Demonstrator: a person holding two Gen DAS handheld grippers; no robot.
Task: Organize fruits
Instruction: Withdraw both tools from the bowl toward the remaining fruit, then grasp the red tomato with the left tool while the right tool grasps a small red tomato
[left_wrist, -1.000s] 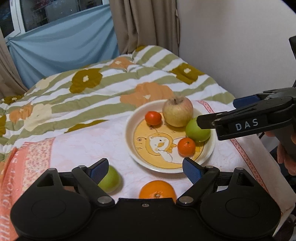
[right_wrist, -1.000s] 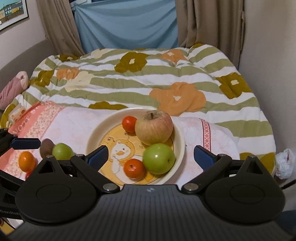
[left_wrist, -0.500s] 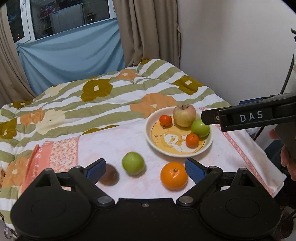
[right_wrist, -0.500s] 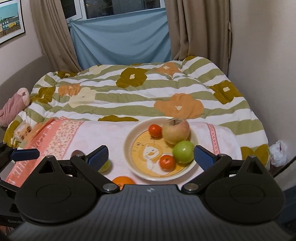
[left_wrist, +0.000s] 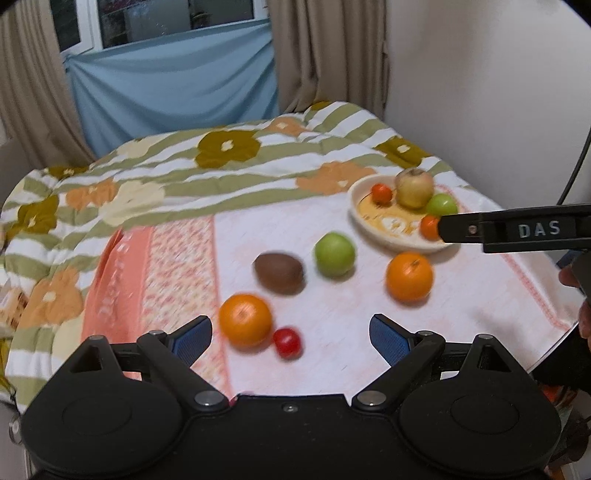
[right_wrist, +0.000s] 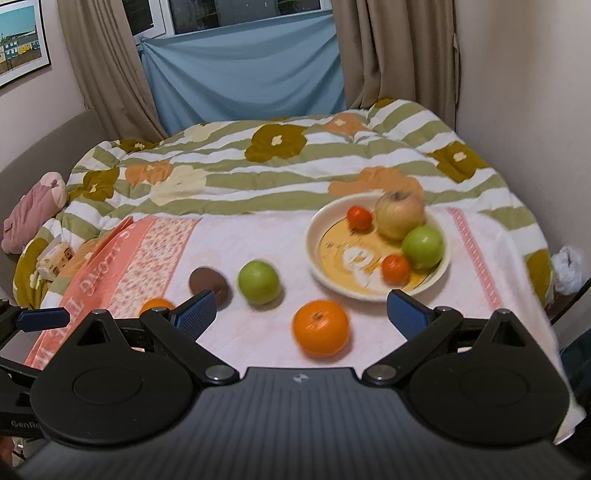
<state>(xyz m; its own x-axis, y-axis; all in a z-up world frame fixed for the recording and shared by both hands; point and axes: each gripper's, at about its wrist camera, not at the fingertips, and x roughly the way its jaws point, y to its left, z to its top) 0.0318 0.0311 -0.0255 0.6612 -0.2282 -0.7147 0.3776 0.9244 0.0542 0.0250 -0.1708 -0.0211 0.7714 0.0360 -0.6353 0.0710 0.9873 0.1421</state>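
Both views have drawn back since the earlier frames. The left gripper (left_wrist: 290, 334) and right gripper (right_wrist: 301, 308) hang spread and empty. The plate (right_wrist: 317, 242) keeps four fruits at far right; a kiwi (left_wrist: 279, 272), second orange (left_wrist: 245, 319) and small red fruit (left_wrist: 287, 342) now show near left, beside the green apple (left_wrist: 334, 254) and orange (left_wrist: 409, 276).

Your plate (right_wrist: 439, 273) holds four fruits: a large yellowish apple (right_wrist: 399, 216), a green apple (right_wrist: 423, 246) touching it, and two small tangerines (right_wrist: 359, 218) (right_wrist: 395, 268). Loose on your cloth near the plate lie a green apple (left_wrist: 334, 254), a brown kiwi (left_wrist: 279, 272) and an orange (left_wrist: 409, 276). Nearer you sit a second orange (left_wrist: 245, 319) and a small red tomato (left_wrist: 287, 342), touching.
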